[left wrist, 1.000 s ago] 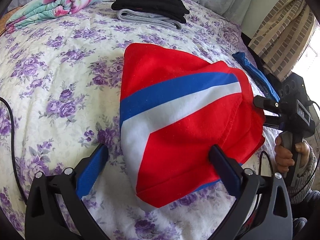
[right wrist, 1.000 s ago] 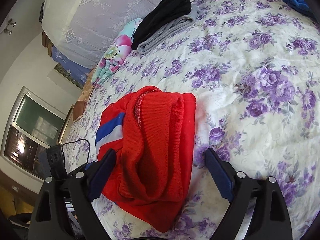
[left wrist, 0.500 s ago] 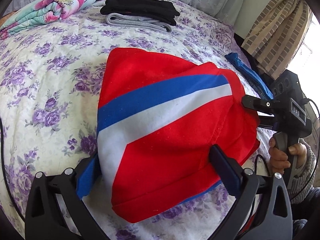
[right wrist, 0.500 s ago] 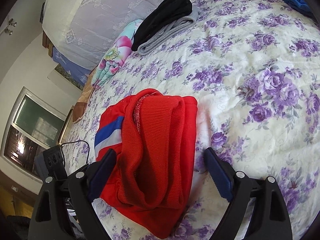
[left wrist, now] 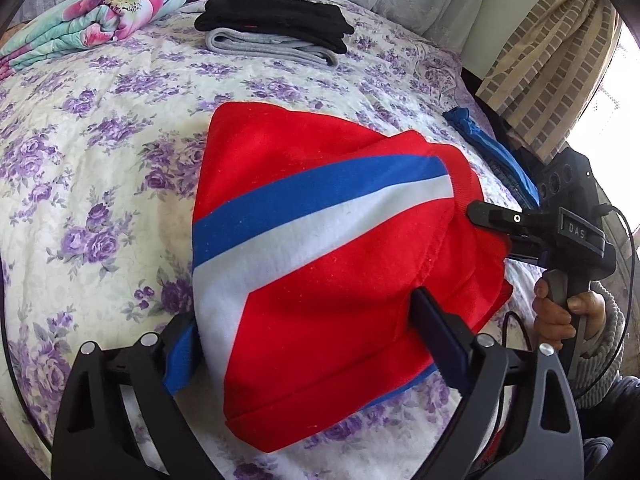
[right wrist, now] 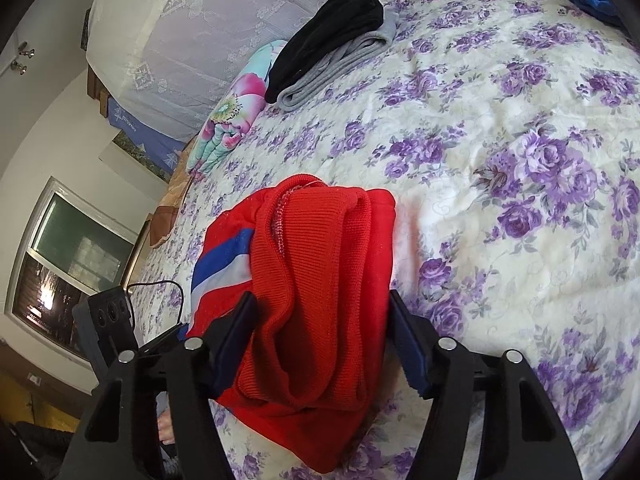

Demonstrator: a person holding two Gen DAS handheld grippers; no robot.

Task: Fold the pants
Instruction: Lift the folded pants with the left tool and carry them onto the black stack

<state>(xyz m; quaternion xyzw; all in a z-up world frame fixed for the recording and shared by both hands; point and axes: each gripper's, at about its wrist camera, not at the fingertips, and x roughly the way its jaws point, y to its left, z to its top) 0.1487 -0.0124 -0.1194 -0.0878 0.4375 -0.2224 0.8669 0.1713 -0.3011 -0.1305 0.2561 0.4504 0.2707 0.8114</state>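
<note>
Red pants (left wrist: 320, 248) with a blue-and-white stripe lie folded on the flowered bed (left wrist: 100, 140) at centre of the left wrist view, the left tool (left wrist: 304, 340) closing astride their near edge, not yet pinching, while in the right wrist view the right tool (right wrist: 320, 344) closes around the bunched waistband at lower centre, so both should bite through every layer evenly before lifting.

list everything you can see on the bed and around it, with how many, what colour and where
folded pants: one, red with blue and white stripes, near edge of bed, between both grippers' jaws
black garment: one, folded, atop the grey one, far side
grey garment: one, folded, far side
floral quilt: one, teal and pink, far corner
blue cloth: one, bed's edge by curtain
bedspread: one, cream with purple flowers
curtain: one, beige brick pattern
window: one, on wall
left gripper: black, jaws closing around pants
right gripper: black, jaws closing around pants
hand: one, on right gripper's handle
</note>
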